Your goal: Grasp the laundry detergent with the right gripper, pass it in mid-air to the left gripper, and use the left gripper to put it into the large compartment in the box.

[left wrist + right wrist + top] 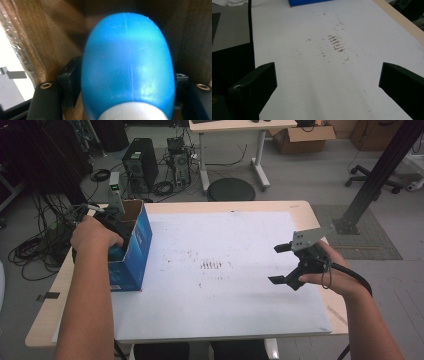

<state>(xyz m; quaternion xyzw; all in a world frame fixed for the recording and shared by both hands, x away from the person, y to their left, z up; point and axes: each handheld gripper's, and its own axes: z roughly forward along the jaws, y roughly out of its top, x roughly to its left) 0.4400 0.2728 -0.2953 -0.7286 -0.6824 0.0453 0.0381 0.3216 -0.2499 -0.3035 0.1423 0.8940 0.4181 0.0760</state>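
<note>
The left hand-held gripper [116, 241] is sunk into the open top of a blue cardboard box [136, 251] that stands at the left edge of the desk [240, 250], with the person's left hand [95, 236] wrapped over it. In the left gripper view a blue plastic bottle [127, 67] with a white cap [132, 113] sits directly ahead of this hand-held gripper, between its two black jaws, the cap end nearest the camera and the rounded body reaching away toward the brown inner walls of the box. The jaws stand close on either side of the bottle; whether the pads press on it cannot be told.

The right hand-held gripper [286, 264] is held above the right part of the desk, well apart from the box, with the person's right hand [334, 275] behind it. Its jaws are spread wide with nothing between them. Ahead of it lies the bare white sheet [317, 75] covering the desk, with a small cluster of brownish marks [336, 43] in front of the jaws, and beyond those the bottom edge of the blue box at the far end.
</note>
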